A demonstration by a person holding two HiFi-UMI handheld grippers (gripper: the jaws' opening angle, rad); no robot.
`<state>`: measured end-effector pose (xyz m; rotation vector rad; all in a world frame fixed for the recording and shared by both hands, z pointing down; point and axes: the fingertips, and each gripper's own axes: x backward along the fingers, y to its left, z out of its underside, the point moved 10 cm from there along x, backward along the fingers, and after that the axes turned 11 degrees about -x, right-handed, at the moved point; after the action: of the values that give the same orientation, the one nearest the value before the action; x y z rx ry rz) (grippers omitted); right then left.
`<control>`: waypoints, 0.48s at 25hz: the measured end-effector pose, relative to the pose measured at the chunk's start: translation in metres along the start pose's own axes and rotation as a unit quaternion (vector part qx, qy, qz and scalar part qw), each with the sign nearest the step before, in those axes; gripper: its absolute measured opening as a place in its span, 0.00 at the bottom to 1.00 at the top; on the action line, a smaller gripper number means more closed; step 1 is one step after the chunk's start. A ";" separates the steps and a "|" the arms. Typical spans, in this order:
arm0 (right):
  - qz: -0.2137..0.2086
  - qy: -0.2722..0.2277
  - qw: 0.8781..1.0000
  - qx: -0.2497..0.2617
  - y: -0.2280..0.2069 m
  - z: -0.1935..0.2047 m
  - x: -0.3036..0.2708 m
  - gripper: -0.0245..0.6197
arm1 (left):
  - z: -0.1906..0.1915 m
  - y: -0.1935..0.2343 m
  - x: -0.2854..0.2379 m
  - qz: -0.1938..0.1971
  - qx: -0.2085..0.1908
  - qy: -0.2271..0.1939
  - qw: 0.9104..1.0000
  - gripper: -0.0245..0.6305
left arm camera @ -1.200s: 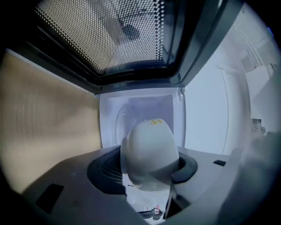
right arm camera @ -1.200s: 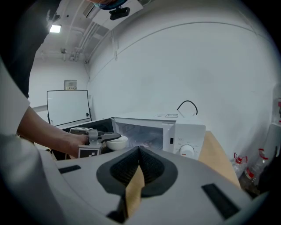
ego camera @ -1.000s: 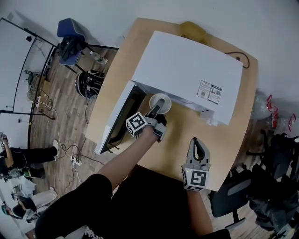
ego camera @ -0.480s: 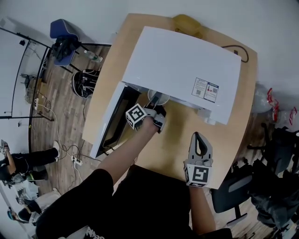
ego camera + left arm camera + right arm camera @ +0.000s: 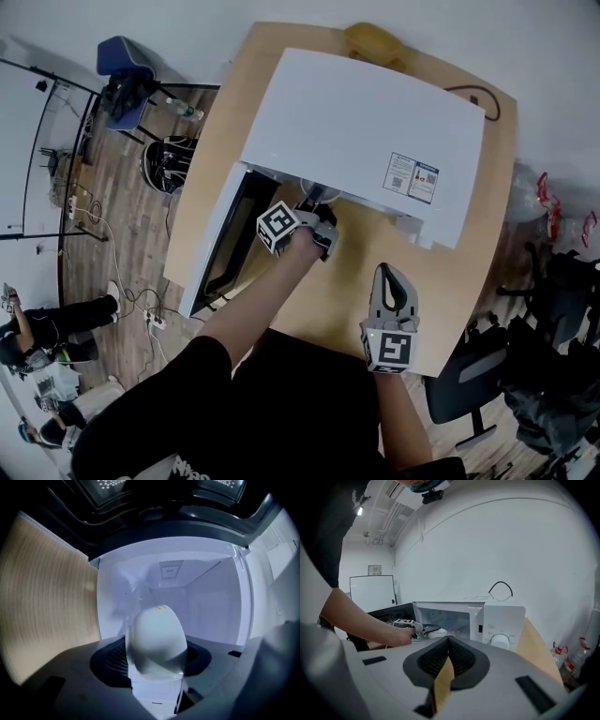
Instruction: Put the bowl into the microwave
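Note:
The white microwave (image 5: 366, 141) stands on the wooden table (image 5: 469, 281), its door (image 5: 220, 248) swung open to the left. My left gripper (image 5: 317, 217) reaches into the opening, shut on the rim of the white bowl (image 5: 319, 195); the microwave's top hides most of the bowl. In the left gripper view the bowl (image 5: 157, 639) sits between the jaws, with the pale cavity (image 5: 187, 602) behind it. The right gripper view shows the microwave (image 5: 497, 620), the bowl (image 5: 439, 632) and the left gripper (image 5: 423, 630) at the opening. My right gripper (image 5: 391, 275) hovers over the table's near edge, shut and empty.
A yellow object (image 5: 370, 39) and a black cable (image 5: 467, 92) lie behind the microwave. An office chair (image 5: 464, 394) stands by the table's right corner, a blue chair (image 5: 127, 66) at far left. Bottles (image 5: 574, 660) stand at the right wall. People sit at the left.
My left gripper has carried the bowl forward into the microwave's opening; the bowl was fully in sight before and is now mostly under the top. The right gripper has barely moved.

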<state>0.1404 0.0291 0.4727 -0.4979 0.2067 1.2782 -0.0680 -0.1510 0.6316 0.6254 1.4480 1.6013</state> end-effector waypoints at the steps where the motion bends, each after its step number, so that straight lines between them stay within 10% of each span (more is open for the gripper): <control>1: -0.002 0.001 1.000 -0.002 0.001 0.000 -0.001 0.13 | 0.000 -0.001 0.000 -0.003 -0.010 0.004 1.000 0.39; 12: -0.011 -0.015 0.999 -0.032 -0.002 -0.012 -0.021 0.13 | -0.003 -0.015 -0.006 -0.047 -0.069 0.024 0.996 0.42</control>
<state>0.1375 0.0053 0.4714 -0.5335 0.1342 1.2725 -0.0633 -0.1580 0.6173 0.4361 1.3663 1.6363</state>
